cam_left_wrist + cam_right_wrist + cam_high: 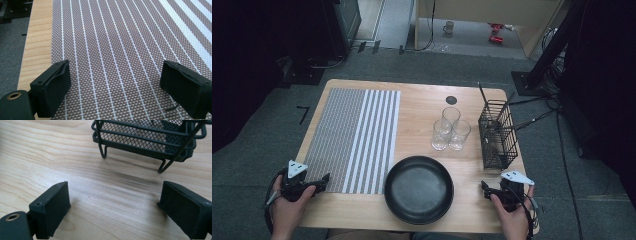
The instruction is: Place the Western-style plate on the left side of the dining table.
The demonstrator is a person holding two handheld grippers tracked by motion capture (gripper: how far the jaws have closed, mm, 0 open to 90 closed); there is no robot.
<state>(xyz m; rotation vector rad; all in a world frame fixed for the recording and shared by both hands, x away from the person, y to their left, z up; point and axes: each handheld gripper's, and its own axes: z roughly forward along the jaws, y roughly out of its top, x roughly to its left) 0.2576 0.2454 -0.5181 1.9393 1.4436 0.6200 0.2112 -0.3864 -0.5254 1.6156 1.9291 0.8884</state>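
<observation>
A striped grey and white placemat (354,135) lies on the left half of the wooden table (417,105). A black pan (419,188) sits at the front centre. Three clear glasses (449,130) stand in a cluster behind it. A black wire basket (497,134) stands at the right. My left gripper (321,182) rests at the mat's front left corner, open, with the placemat (115,50) between its wide-apart jaws. My right gripper (486,190) is open at the front right, just before the basket (147,135), with bare wood between its jaws.
A dark round spot (451,100) marks the table's far edge. Grey carpet (257,130) surrounds the table, with cables (552,107) and a black stand at the right. A mug (448,27) and red items sit on the floor far behind.
</observation>
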